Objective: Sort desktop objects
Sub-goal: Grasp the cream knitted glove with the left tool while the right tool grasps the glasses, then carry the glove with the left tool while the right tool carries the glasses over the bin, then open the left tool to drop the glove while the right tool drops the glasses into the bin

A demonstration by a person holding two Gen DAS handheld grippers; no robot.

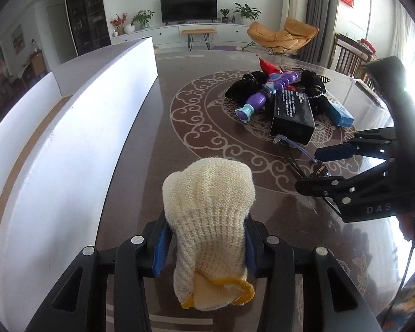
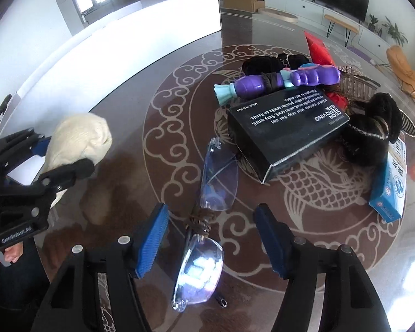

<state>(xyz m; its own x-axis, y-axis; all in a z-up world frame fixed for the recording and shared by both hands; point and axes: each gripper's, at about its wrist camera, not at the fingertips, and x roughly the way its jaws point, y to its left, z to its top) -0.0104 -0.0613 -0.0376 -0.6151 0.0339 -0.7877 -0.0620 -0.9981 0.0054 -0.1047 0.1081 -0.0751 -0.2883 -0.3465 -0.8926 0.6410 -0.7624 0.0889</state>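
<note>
My left claw (image 1: 207,244) grips a cream knit glove (image 1: 207,210) beside the white bin wall (image 1: 77,127); my right claw (image 2: 211,238) gapes wide around clear glasses (image 2: 207,221) mid-tabletop (image 2: 152,63).

The dark patterned table (image 2: 157,88) carried a white box (image 1: 77,127) along its left edge, glasses (image 2: 207,215) near the middle, and a heap beyond: black box (image 2: 287,130), purple toy (image 2: 276,81), blue carton (image 2: 391,191).

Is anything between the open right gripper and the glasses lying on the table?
Nothing visible. The right gripper is open with the clear glasses lying directly between its blue pads; the black box sits farther back.
</note>
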